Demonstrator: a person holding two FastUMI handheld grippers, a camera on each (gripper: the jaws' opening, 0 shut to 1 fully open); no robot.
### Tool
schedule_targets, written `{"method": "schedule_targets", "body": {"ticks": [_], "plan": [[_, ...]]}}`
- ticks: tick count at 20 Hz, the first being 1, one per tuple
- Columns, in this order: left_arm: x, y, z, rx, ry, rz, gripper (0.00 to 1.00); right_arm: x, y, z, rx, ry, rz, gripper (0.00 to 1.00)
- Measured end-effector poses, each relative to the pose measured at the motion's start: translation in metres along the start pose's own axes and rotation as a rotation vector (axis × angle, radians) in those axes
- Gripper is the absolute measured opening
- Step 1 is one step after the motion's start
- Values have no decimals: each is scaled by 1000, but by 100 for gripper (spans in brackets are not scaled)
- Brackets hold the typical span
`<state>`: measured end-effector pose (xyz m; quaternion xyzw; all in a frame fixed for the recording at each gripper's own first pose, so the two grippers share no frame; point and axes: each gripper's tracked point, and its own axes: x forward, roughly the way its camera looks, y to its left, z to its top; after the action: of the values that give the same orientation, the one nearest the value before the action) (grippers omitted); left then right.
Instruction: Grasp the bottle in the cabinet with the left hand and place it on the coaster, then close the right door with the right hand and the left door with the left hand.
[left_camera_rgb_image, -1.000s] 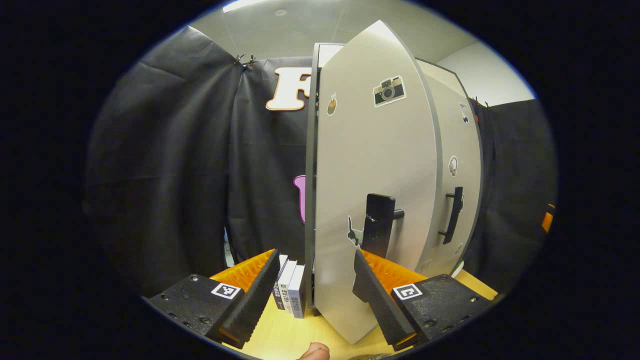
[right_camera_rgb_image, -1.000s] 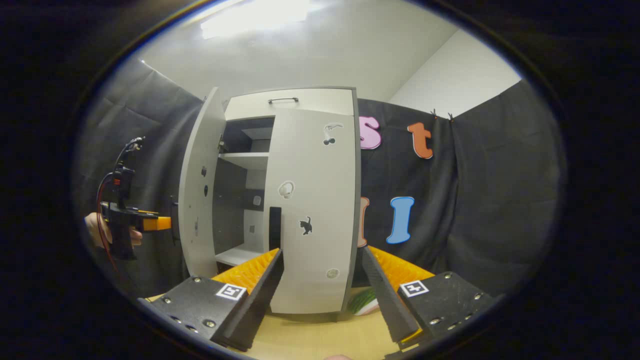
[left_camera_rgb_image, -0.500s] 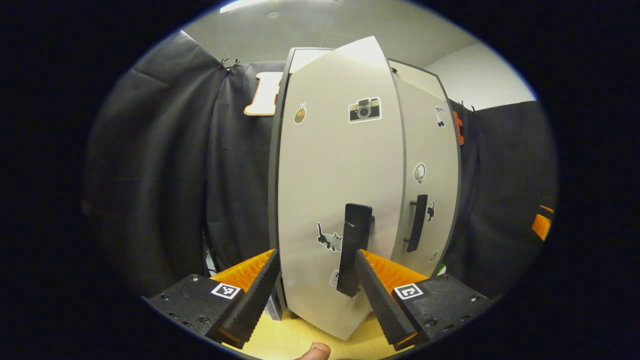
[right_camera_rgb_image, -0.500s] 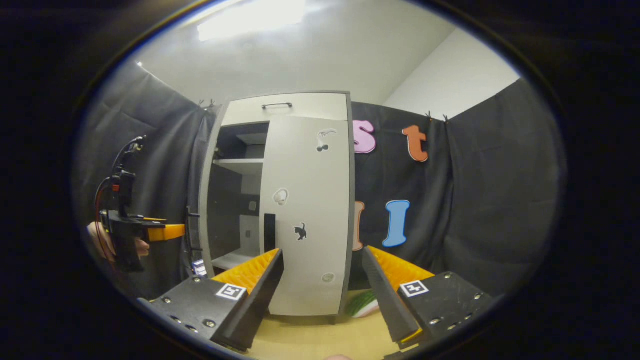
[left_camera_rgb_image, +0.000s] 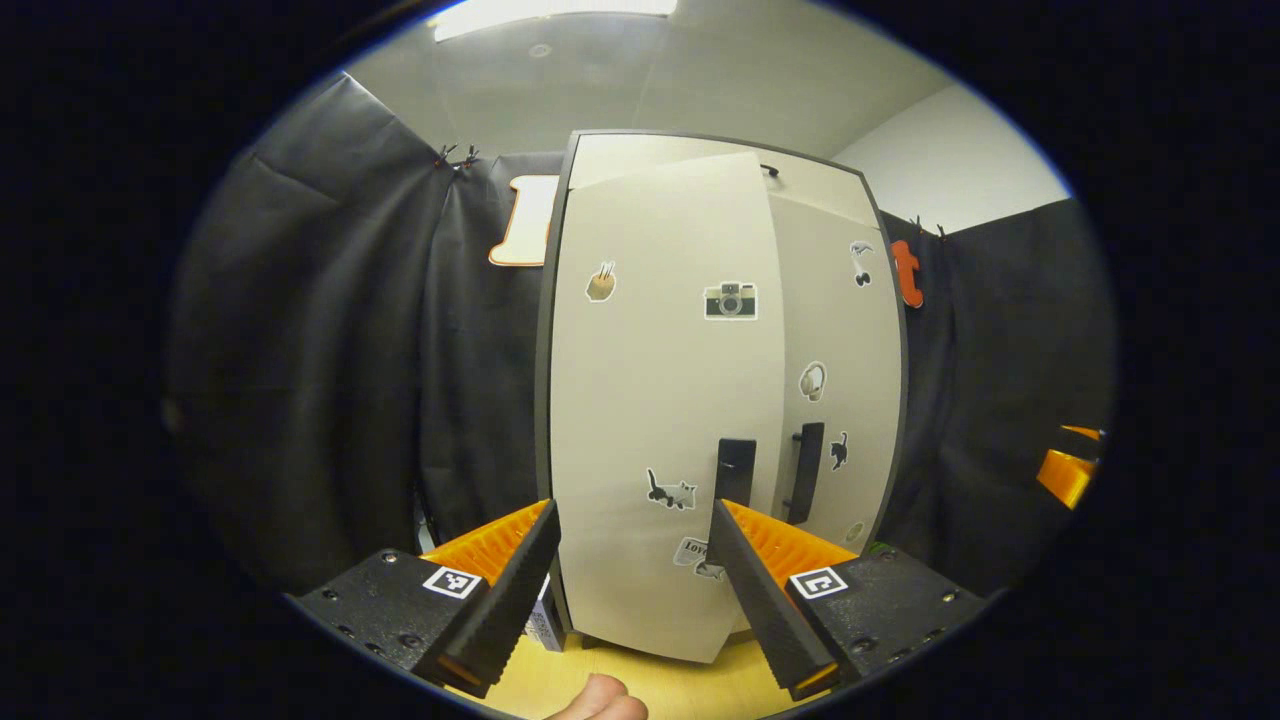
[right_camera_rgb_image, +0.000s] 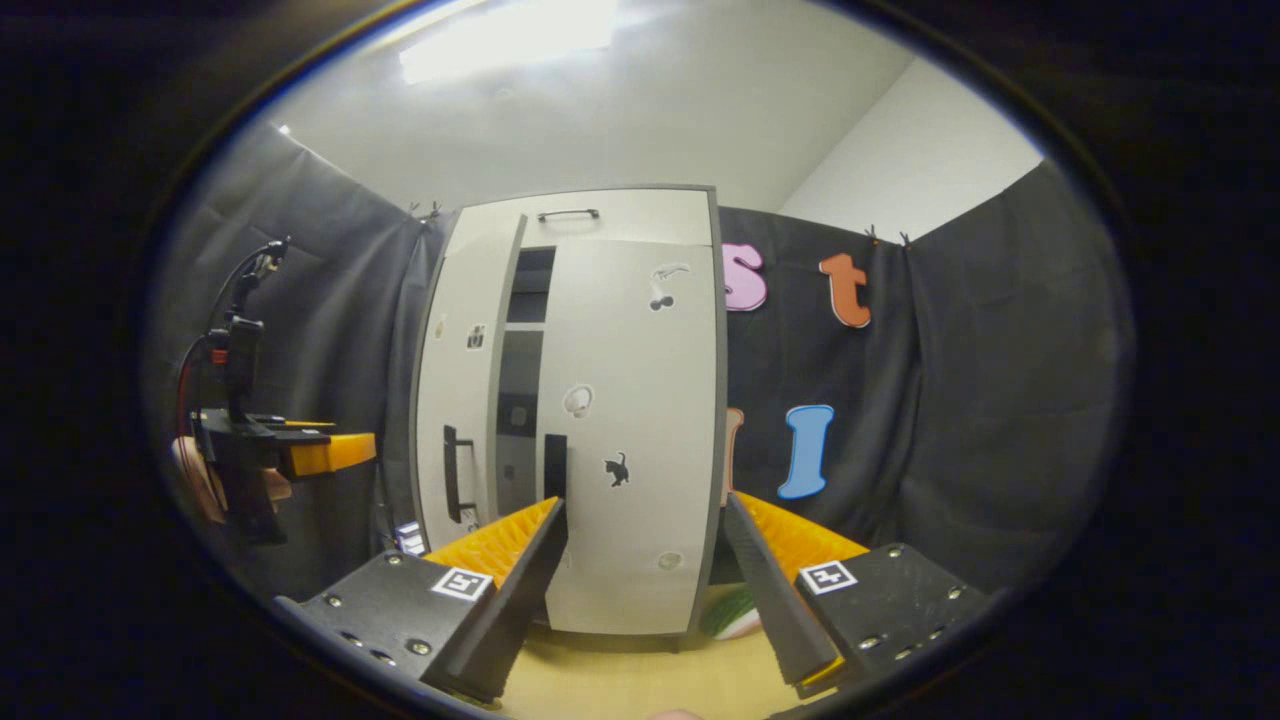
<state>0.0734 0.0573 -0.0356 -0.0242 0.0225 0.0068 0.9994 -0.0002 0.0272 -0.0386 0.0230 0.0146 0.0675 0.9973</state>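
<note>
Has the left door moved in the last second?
Yes. In the right gripper view the left door has swung toward the closed right door, leaving a narrow dark gap into the cabinet.

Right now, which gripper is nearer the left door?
Left. The left gripper faces the left door close up, by its handle. The right gripper is in front of the right door.

Light wood table (right_camera_rgb_image: 620, 680) carries the grey cabinet (right_camera_rgb_image: 640, 560), standing upright on it. Small books or boxes (left_camera_rgb_image: 545, 625) stand just left of the cabinet base; something green and white (right_camera_rgb_image: 728, 612), unclear what, lies at its right.
</note>
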Motion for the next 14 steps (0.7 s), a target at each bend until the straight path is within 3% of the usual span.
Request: {"method": "schedule_targets", "body": {"ticks": [2, 4, 5, 6, 7, 8, 12, 14], "plan": [[-4, 2, -1, 10, 8, 5, 96, 1, 5, 5, -10, -6, 17, 92], [-7, 5, -8, 2, 36, 15, 93, 3, 6, 7, -1, -7, 18, 96], [-8, 6, -12, -8, 47, 21, 96, 4, 6, 7, 9, -6, 18, 92], [-9, 5, -14, -18, 53, 19, 96, 5, 7, 8, 14, -3, 16, 96], [-9, 3, -15, -28, 57, 12, 96, 6, 6, 7, 13, 0, 13, 92], [-10, 1, -18, -35, 65, 6, 96, 5, 6, 4, 5, 7, 12, 96], [-16, 4, -21, 15, 71, 25, 93, 7, 1, -10, -32, 35, -2, 96], [-19, 0, -22, 29, 63, 12, 96, 6, 1, -15, -38, 44, -1, 92]]}}
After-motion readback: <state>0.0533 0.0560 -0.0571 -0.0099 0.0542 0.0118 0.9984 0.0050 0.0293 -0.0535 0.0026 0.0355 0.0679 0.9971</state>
